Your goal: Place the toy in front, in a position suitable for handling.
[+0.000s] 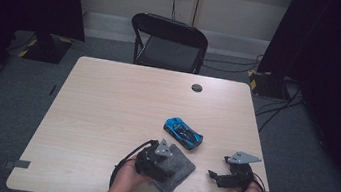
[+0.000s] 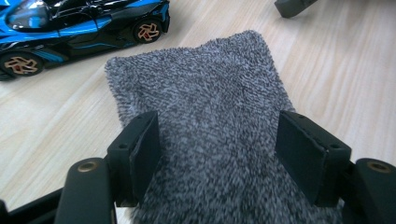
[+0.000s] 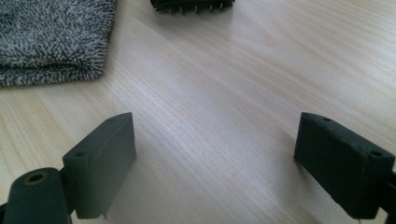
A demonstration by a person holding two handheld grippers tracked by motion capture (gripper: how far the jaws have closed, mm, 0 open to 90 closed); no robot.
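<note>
The grey folded cloth [image 1: 175,170] lay on the pale wooden tabletop [image 1: 105,112], near the edge closest to the person, and serves here as the landmark. The left hand-held gripper [image 2: 217,149] rested over the cloth's near end, its two black jaws standing apart on either side of the cloth with the pile between them; the pads [image 2: 144,154] sat at the cloth's edges without visibly pinching it (released, not yet clenched). In the high view the same left hand-held gripper [image 1: 155,160] covered the cloth's left part, with the person's left hand [image 1: 127,176] behind it. The blue and black toy car [image 1: 183,132] stood just beyond the cloth's far end, close to it; whether they touched could not be told. The right hand-held gripper [image 1: 215,175] lay to the right of the cloth, apart from it, held low over bare wood. In its own view the right hand-held gripper [image 3: 215,158] had its jaws wide apart with nothing between them (released), the cloth's corner [image 3: 56,42] lying up and to the left.
</note>
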